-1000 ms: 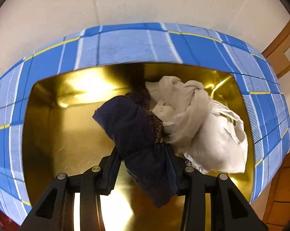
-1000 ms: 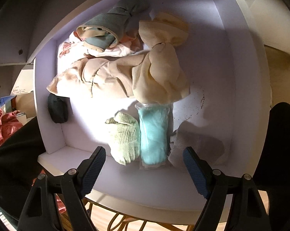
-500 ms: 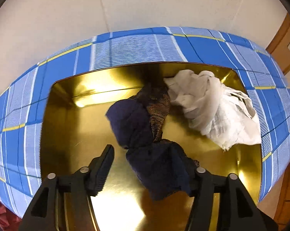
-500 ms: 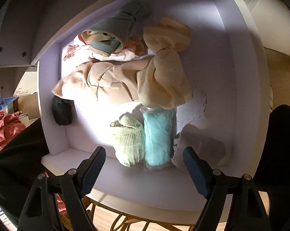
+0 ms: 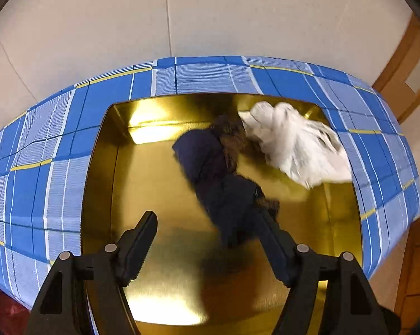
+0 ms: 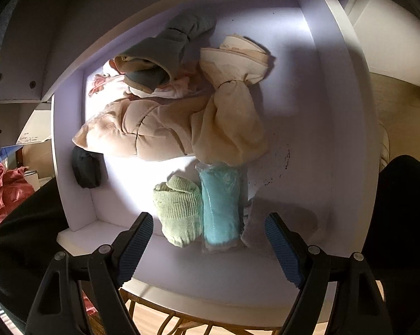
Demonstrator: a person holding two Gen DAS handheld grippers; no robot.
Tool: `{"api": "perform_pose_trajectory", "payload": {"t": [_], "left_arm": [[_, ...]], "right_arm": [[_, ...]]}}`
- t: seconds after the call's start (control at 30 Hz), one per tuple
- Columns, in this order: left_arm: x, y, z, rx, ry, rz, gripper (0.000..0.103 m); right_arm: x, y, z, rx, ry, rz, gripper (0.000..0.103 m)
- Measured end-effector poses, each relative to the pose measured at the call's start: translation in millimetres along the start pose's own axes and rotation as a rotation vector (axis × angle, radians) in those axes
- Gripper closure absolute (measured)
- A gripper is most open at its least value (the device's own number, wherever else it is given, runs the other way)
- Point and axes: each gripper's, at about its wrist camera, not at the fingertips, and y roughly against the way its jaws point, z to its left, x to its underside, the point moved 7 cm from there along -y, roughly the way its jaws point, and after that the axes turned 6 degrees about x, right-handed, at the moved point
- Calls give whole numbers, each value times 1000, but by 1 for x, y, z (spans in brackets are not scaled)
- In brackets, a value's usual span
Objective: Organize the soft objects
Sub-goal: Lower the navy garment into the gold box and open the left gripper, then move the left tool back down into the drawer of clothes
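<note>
A blue plaid box (image 5: 204, 76) with a shiny gold inside fills the left wrist view. On its floor lie a dark navy cloth (image 5: 210, 164) and, at the back right, a crumpled white cloth (image 5: 296, 145). My left gripper (image 5: 207, 217) hangs above the box with its jaws opening. The navy cloth's near end lies by the right finger, and the pads do not press on it. My right gripper (image 6: 210, 219) stands open over a white drawer (image 6: 335, 111). Just beyond its fingers lie a green knitted roll (image 6: 179, 209) and a turquoise bundle in plastic (image 6: 222, 203).
Further back in the drawer lie knotted beige tights (image 6: 229, 122), a peach garment (image 6: 137, 131), a grey-green piece (image 6: 159, 53) and a dark bundle (image 6: 85, 167) at the left wall. A red cloth (image 6: 3, 195) lies outside on the left. Dark clothing (image 6: 20, 237) flanks the drawer.
The left gripper has opened and let go of the navy cloth, which now lies on the box floor. It has pulled back and up. The right gripper has stayed nearly still.
</note>
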Motion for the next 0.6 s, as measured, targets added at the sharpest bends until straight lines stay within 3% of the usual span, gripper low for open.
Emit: {"api": "perform_pose_trajectory", "payload": {"t": [0.4,0.6], "left_arm": [[74,54,12,56,-38,-92,29],[131,75,19,120,-15,-128,29]], "right_arm": [[-1,-2,-9,54,-2,-15,20],[-2,-6,-17,84,-13,-15,20]]}}
